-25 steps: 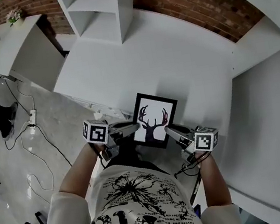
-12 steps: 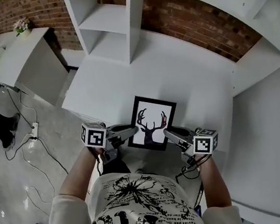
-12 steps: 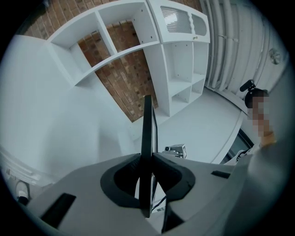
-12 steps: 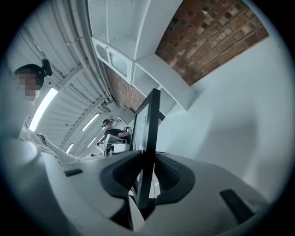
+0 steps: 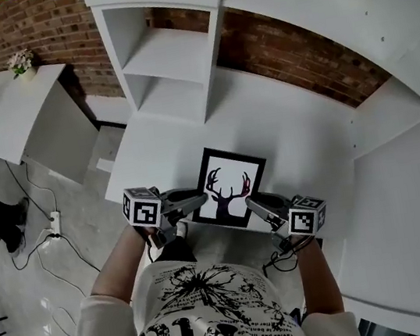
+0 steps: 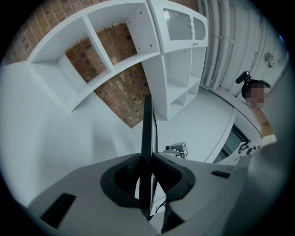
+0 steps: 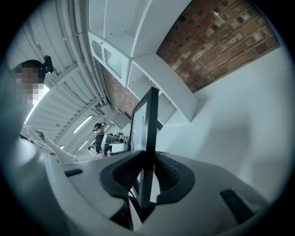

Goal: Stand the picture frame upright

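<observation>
White shelf unit (image 5: 169,59) behind pic frame (image 5: 228,192); brick wall (image 5: 295,55) beyond.

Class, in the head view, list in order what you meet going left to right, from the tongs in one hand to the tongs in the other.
left tongs → picture frame → right tongs

White black-printed shirt (image 5: 209,313); the left gripper (image 5: 199,199) and right gripper (image 5: 254,204) are grey.

Even, soft light; strong fisheye warping, dark vignetted corners.
</observation>
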`<action>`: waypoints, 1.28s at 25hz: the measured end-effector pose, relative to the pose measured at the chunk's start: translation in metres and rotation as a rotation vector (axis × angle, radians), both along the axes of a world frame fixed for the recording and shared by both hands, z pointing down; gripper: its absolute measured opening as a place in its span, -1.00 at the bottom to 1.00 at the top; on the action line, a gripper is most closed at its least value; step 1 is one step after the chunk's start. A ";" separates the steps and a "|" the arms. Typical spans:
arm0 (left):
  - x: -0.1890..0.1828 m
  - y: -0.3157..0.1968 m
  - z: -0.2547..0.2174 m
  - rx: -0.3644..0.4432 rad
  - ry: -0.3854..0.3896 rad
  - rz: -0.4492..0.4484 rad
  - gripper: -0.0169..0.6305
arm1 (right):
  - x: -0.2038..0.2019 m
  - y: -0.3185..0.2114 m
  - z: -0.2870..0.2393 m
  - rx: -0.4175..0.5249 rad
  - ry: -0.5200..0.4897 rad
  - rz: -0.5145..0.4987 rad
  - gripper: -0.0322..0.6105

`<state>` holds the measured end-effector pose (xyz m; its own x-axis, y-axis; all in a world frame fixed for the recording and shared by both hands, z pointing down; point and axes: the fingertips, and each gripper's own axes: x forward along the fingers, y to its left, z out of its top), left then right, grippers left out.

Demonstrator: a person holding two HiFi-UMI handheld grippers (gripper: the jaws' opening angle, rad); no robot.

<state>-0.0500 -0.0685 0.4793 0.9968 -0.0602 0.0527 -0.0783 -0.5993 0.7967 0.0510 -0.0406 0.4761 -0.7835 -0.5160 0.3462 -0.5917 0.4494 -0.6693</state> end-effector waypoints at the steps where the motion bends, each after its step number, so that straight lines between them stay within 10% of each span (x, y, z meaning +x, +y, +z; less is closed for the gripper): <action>1: -0.007 -0.012 -0.002 0.018 -0.004 0.006 -0.68 | -0.007 -0.012 -0.001 0.003 0.006 0.006 -0.62; 14: -0.069 -0.131 -0.006 0.142 -0.036 0.080 -0.68 | -0.073 -0.122 -0.004 0.047 0.064 0.100 -0.62; 32: -0.051 -0.225 0.014 0.329 -0.076 0.041 -0.66 | -0.053 -0.215 0.017 0.118 0.238 0.129 -0.62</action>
